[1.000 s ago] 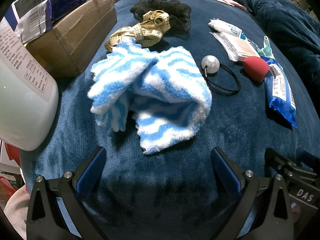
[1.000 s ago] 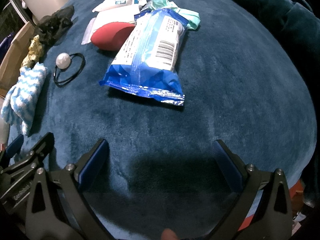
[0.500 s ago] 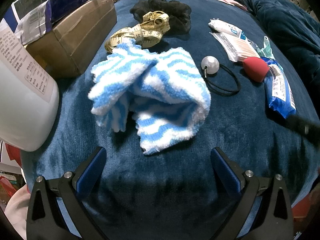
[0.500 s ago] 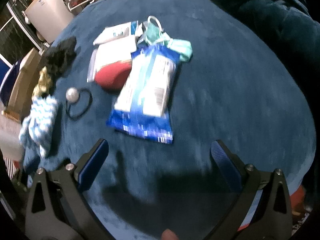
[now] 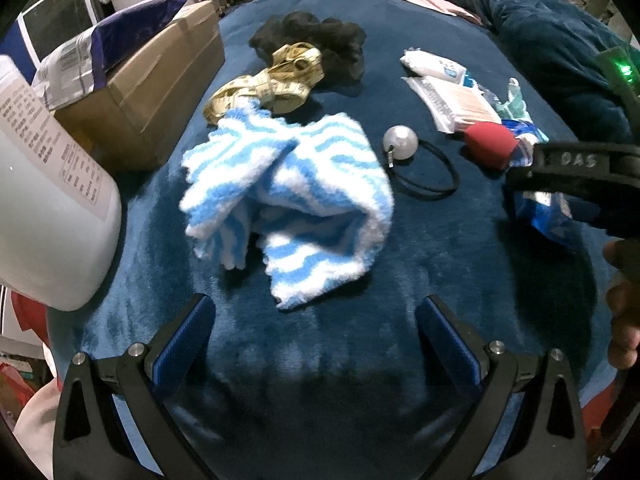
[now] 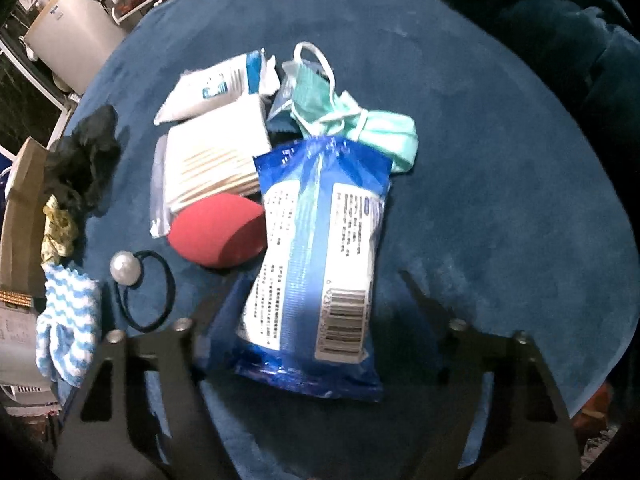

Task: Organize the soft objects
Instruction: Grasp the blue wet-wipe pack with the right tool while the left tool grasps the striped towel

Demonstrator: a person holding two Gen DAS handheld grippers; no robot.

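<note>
A fluffy blue-and-white striped sock [image 5: 288, 200] lies on the dark blue blanket just ahead of my open, empty left gripper [image 5: 314, 334]. Behind it are a yellow tape measure [image 5: 276, 80] and a black scrunchie [image 5: 316, 40]. My right gripper [image 6: 316, 300] is open, its fingers on either side of a blue wipes pack [image 6: 320, 256]. Beside the pack lie a red sponge [image 6: 218, 236], a cotton-swab pack [image 6: 212, 160], a green face mask [image 6: 352, 120], a white tube [image 6: 212, 88] and a pearl hair tie [image 6: 140, 280]. The sock also shows at the left of the right wrist view [image 6: 64, 324].
A cardboard box [image 5: 156, 84] and a big white bottle [image 5: 44, 208] stand at the blanket's left edge. The right gripper's body [image 5: 572, 172] reaches in from the right over the wipes pack. A heaped dark blanket [image 5: 560, 40] lies far right.
My right gripper has moved forward over the wipes pack, which now sits between its fingers. The left gripper has stayed in place before the sock.
</note>
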